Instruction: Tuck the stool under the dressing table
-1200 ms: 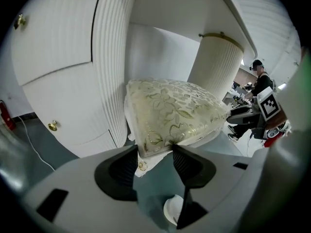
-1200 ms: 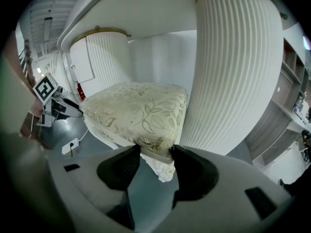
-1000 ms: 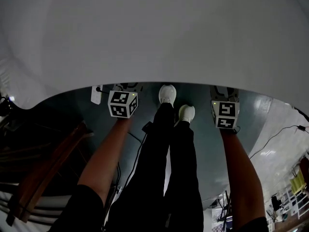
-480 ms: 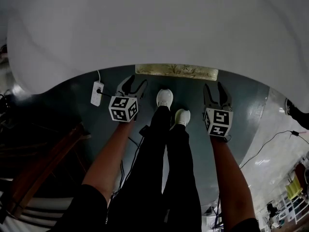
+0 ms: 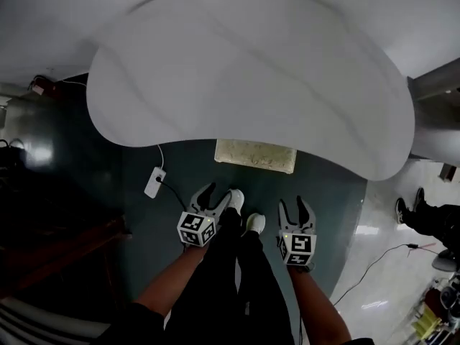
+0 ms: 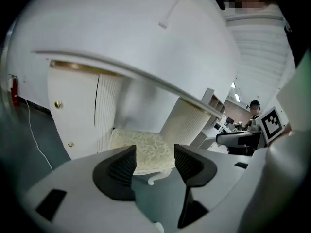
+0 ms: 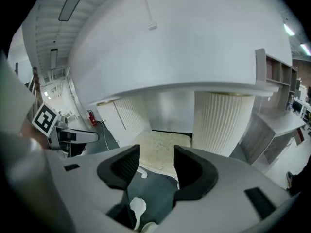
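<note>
The white oval dressing table [image 5: 244, 70] fills the upper head view. The cream patterned stool [image 5: 255, 155] sits partly beneath its front edge, between two fluted pedestals. My left gripper [image 5: 210, 195] and right gripper [image 5: 295, 208] hover over the teal floor short of the stool, both open with nothing between the jaws. In the left gripper view the stool [image 6: 141, 147] lies beyond the left gripper [image 6: 154, 161], under the table [image 6: 121, 42]. The right gripper view shows the stool [image 7: 163, 149] past the right gripper [image 7: 156, 164], well apart from it.
A white power strip [image 5: 154, 182] with its cable lies on the floor left of the stool. My white shoes [image 5: 236, 198] stand between the grippers. Dark wooden furniture [image 5: 65, 243] is at the left. Another person's feet [image 5: 410, 210] are at the right. A fluted pedestal [image 7: 221, 123] flanks the stool.
Both grippers have risen and drawn back from the table. The head view now takes in the whole table top and the stool's front part under it.
</note>
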Motion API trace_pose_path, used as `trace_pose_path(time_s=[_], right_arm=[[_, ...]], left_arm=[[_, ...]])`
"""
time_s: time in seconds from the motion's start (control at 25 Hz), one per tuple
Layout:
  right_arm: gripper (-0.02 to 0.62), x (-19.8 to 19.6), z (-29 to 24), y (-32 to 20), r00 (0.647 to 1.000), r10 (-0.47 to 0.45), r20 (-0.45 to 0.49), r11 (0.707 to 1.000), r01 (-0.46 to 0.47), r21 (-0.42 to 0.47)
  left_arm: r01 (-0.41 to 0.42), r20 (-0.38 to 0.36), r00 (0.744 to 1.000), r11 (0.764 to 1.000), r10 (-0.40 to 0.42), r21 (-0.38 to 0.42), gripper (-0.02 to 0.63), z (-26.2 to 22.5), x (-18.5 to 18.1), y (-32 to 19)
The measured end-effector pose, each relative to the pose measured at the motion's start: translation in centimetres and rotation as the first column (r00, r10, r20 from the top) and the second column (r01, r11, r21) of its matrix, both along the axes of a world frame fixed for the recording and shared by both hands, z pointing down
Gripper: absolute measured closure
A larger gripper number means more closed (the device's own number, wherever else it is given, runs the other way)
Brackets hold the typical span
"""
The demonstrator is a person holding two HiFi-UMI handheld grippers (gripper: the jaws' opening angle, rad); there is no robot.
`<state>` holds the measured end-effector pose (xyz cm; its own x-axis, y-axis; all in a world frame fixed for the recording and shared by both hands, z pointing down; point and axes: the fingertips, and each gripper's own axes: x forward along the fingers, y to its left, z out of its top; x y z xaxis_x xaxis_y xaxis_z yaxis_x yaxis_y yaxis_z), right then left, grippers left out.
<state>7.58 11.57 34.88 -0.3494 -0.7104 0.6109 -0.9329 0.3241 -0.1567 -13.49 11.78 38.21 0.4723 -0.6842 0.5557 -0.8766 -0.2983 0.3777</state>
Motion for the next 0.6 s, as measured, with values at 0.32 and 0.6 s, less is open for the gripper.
trace_pose_path(time_s=[0.32, 0.6], right_arm=[[0.357, -0.4, -21.3, 0.8, 0.993, -0.016, 0.119, 0.977, -0.01, 0.214], [0.357, -0.4, -33.8, 1.5, 0.985, -0.105, 0.138, 0.937, 0.052, 0.345]], left_arm=[[-0.039, -0.05, 0.997, 0.974, 0.051, 0.222, 0.359, -21.5, 4.3, 3.4], [-0.002, -0.05, 0.998, 0.909, 0.026, 0.416, 0.359, -35.6, 4.6, 2.8]])
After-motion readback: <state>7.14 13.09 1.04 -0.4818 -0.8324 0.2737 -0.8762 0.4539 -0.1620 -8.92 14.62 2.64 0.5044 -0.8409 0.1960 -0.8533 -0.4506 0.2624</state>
